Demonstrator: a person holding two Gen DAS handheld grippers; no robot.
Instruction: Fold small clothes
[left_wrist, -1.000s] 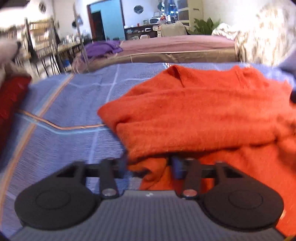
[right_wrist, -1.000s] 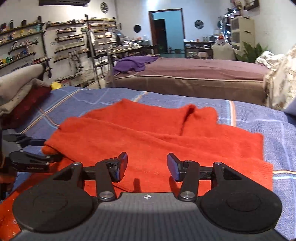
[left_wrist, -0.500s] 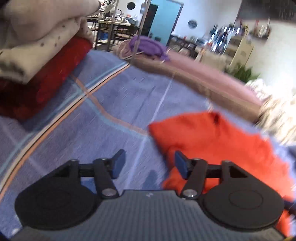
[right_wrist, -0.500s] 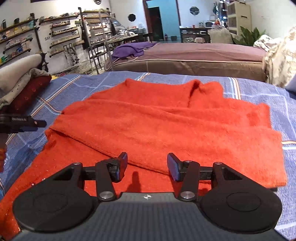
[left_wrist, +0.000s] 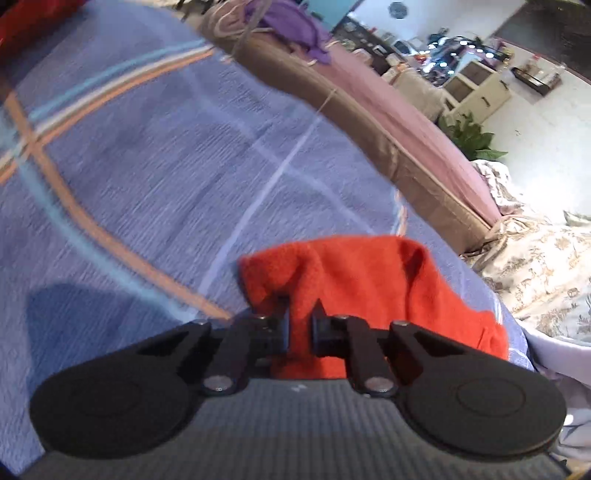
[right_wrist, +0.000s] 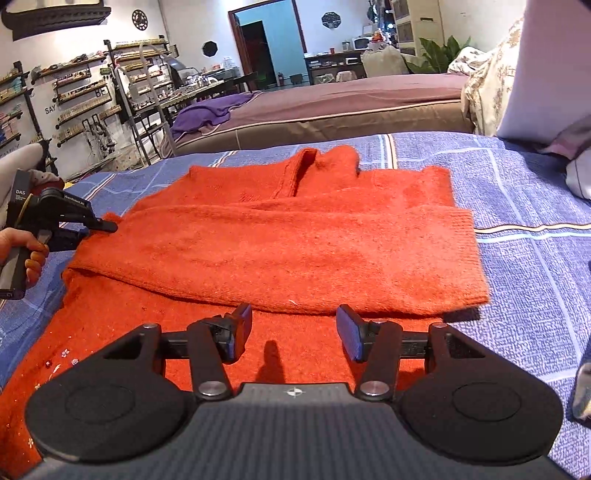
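An orange knit sweater (right_wrist: 295, 236) lies partly folded on the blue plaid bedspread (right_wrist: 524, 206), one sleeve laid across its body. My left gripper (left_wrist: 300, 326) is shut on the sweater's left edge (left_wrist: 369, 280), a fold of orange fabric pinched between its fingers. In the right wrist view the left gripper (right_wrist: 99, 225) shows at the sweater's left shoulder. My right gripper (right_wrist: 293, 332) is open and empty, hovering over the sweater's lower hem.
A second bed with a brown and mauve cover (right_wrist: 332, 110) and a purple cloth (right_wrist: 210, 110) stands behind. Floral bedding (left_wrist: 535, 266) lies at the right. Folded red fabric (left_wrist: 22, 18) sits at the far left. Wall shelves (right_wrist: 74, 96) stand beyond.
My left gripper swung away left open, then came back and shut on the sweater's left edge. My right gripper stayed open and drew back toward the hem.
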